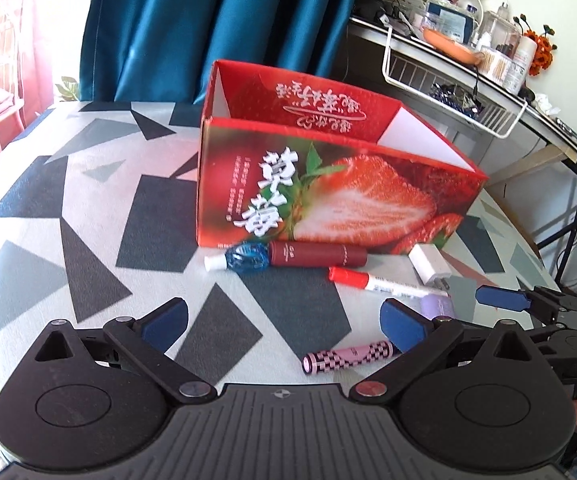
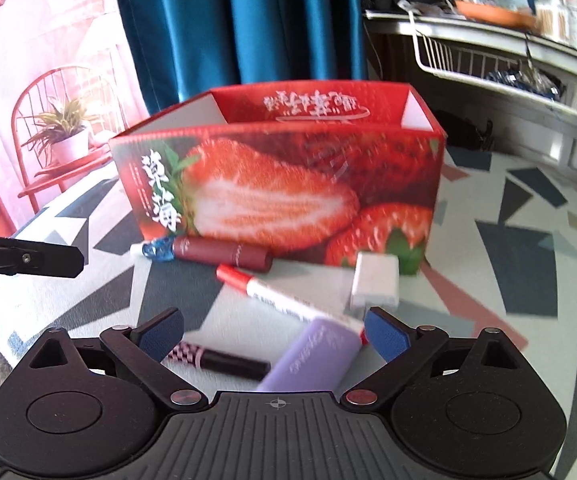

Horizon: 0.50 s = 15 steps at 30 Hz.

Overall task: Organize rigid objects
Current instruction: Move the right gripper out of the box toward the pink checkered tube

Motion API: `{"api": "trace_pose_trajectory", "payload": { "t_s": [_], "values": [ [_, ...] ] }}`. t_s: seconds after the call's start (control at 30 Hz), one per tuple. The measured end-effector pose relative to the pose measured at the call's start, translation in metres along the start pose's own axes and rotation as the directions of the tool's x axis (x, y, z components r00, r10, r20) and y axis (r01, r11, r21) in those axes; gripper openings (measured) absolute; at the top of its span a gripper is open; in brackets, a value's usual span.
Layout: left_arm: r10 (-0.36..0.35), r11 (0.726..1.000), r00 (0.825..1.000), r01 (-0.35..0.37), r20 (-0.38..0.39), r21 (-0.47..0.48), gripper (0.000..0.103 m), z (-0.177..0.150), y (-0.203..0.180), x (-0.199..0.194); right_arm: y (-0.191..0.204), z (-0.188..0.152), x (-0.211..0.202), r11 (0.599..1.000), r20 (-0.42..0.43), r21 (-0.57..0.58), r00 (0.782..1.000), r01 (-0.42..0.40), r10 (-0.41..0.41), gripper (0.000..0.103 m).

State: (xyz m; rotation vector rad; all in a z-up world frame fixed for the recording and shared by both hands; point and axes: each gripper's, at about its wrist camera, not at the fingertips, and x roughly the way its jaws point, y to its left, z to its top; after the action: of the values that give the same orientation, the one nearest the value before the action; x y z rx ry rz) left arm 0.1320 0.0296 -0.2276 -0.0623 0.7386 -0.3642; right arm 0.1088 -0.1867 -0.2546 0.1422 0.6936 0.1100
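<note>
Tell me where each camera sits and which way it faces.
Left wrist: on the left gripper, angled down at the strawberry box and the pink checked tube; the right gripper's finger shows at right.
Right wrist: on the right gripper, over the purple case; a left gripper finger at left.
Shared: box, red marker.

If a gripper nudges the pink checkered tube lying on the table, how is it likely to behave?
The pink tube looks round, lying on its side, so it would probably roll when pushed across its length. It seems rigid and small, likely light. Its glossy shell may slip between pads.
</note>
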Motion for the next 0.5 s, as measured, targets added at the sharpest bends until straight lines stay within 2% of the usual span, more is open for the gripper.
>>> {"api": "trace_pose_trajectory", "payload": {
  "t_s": [0.17,0.37,0.5],
  "values": [
    [-0.029,1.0,1.0,0.029,-0.011,-0.001,0.101,-0.008,-0.002,0.0,0.006,-0.006,-0.007,0.999,-0.003,-0.038,1.0,-0.025,0.024,0.08],
    [-0.028,1.0,1.0,0.028,-0.015,-0.006,0.097,-0.009,-0.002,0.002,0.018,-0.009,0.0,0.994,-0.03,-0.096,0.998,-0.053,0.05,0.07],
    [-0.03,0.999,0.999,0.03,-0.027,-0.01,0.097,-0.01,0.0,0.005,0.016,-0.009,-0.001,0.996,-0.029,-0.09,1.0,-0.01,0.008,0.07]
  ]
}}
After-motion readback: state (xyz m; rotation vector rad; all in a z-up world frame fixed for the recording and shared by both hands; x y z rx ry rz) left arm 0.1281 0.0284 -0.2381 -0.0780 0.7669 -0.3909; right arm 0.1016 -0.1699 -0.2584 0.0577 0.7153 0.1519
